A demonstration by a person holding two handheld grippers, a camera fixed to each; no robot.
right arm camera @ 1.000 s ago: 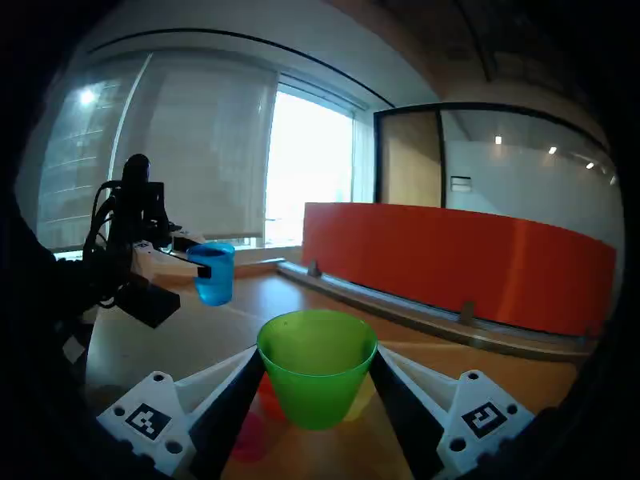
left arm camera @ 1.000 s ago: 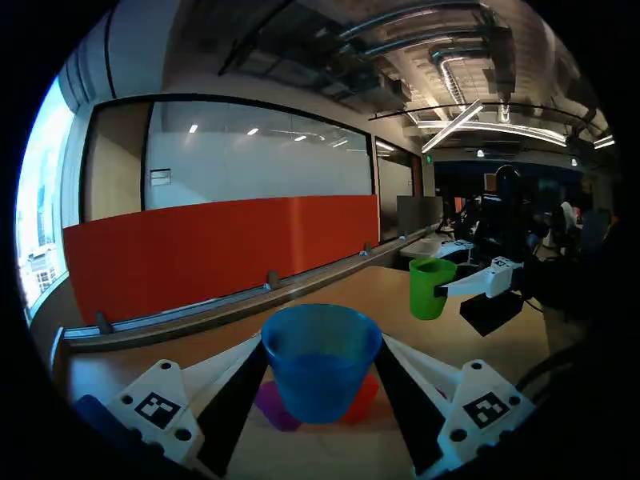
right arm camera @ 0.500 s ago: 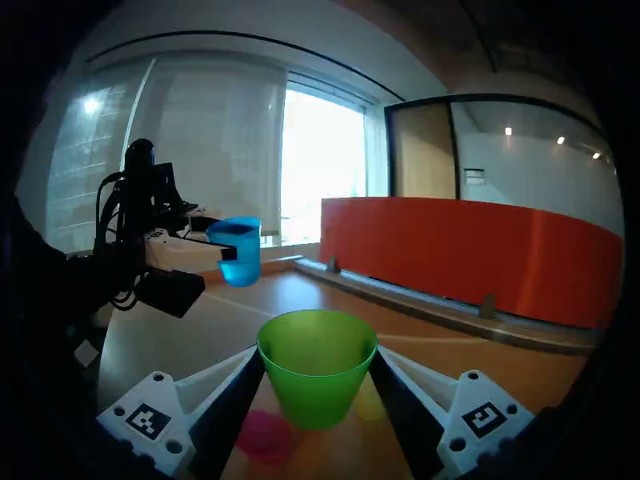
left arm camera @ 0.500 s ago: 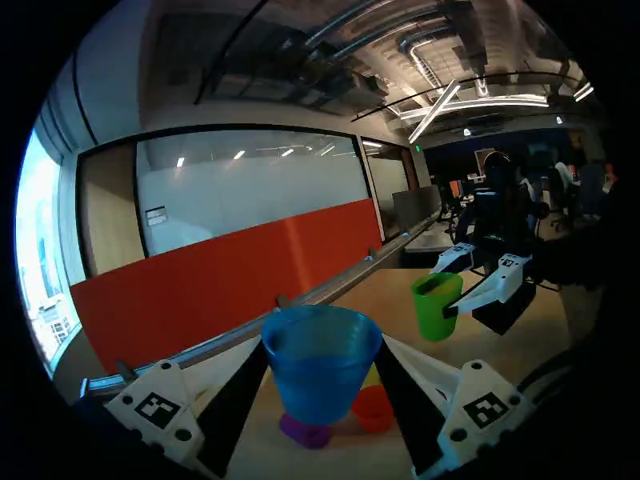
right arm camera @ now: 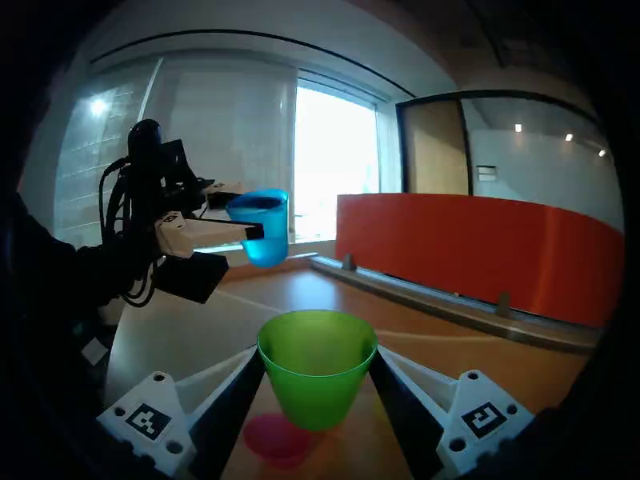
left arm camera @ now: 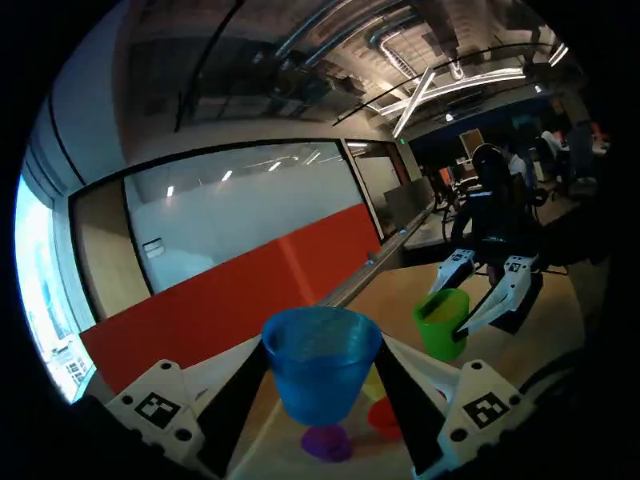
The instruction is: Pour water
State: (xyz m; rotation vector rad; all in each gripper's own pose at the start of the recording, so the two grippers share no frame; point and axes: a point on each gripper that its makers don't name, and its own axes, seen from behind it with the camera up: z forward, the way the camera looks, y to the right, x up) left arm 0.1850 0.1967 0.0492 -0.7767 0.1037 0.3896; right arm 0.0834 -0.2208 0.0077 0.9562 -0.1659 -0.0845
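My left gripper is shut on a blue cup with water in its lower half, held upright above the wooden table. In the right gripper view that blue cup hangs high at the left, held by the left gripper. My right gripper is shut on a green cup, whose inside looks empty. The left gripper view shows the green cup lower and to the right, in the right gripper.
Small cups stand on the table under the grippers: purple, red, yellow, and pink. An orange partition with a rail runs along the table's far edge. A dark sleeve holds the left gripper.
The blue cup has risen and come closer to the green cup. The left gripper's view has tilted, and the cups on the table look lower beneath it.
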